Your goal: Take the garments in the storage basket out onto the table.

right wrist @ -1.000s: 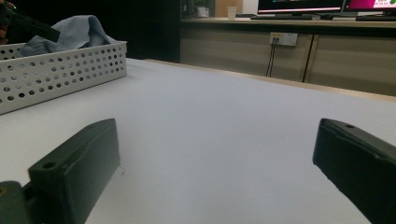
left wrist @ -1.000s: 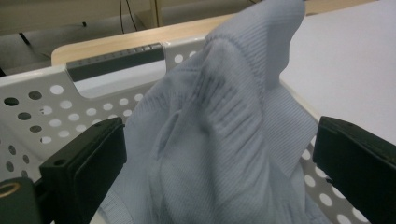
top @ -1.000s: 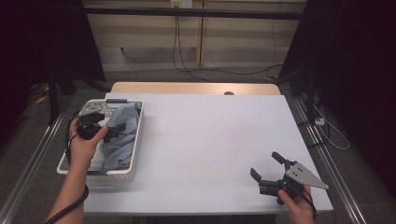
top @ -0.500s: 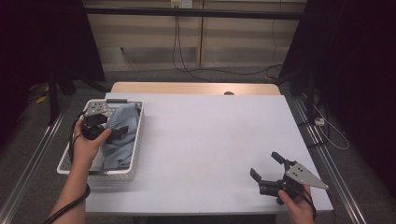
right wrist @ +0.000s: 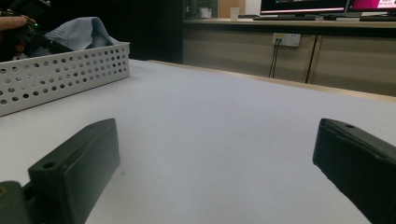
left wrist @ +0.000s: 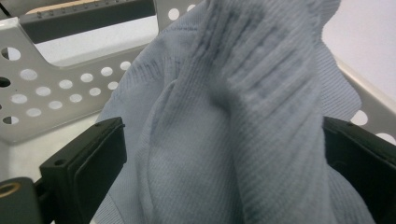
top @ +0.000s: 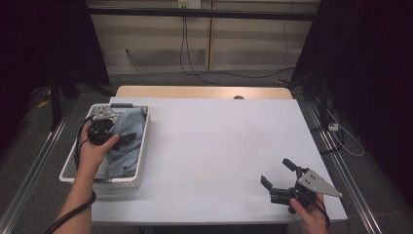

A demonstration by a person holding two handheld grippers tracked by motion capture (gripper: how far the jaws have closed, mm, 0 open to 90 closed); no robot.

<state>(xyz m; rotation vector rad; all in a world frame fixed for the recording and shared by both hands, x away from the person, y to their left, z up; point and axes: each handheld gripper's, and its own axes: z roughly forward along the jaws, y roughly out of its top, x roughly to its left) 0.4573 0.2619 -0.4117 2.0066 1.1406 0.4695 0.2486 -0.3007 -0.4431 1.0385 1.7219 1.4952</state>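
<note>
A light blue knit garment (top: 130,127) lies heaped in a white perforated basket (top: 69,168) at the table's left edge. My left gripper (top: 122,138) is inside the basket, held by a hand, and points into the cloth. In the left gripper view the ribbed garment (left wrist: 233,93) bulges between the two black jaws, which stand wide apart on either side of it, so the left gripper (left wrist: 219,126) is open. My right gripper (top: 275,170) rests low at the table's front right, open with nothing between its jaws (right wrist: 217,126).
The white table (top: 219,141) stretches between the basket and the right gripper. From the right gripper view the basket's wall (right wrist: 60,74) and the garment (right wrist: 79,28) show far off at the left. Metal rails run along both table sides.
The left hand and its gripper have edged slightly toward the garment in the basket. The right gripper has stayed where it was.
</note>
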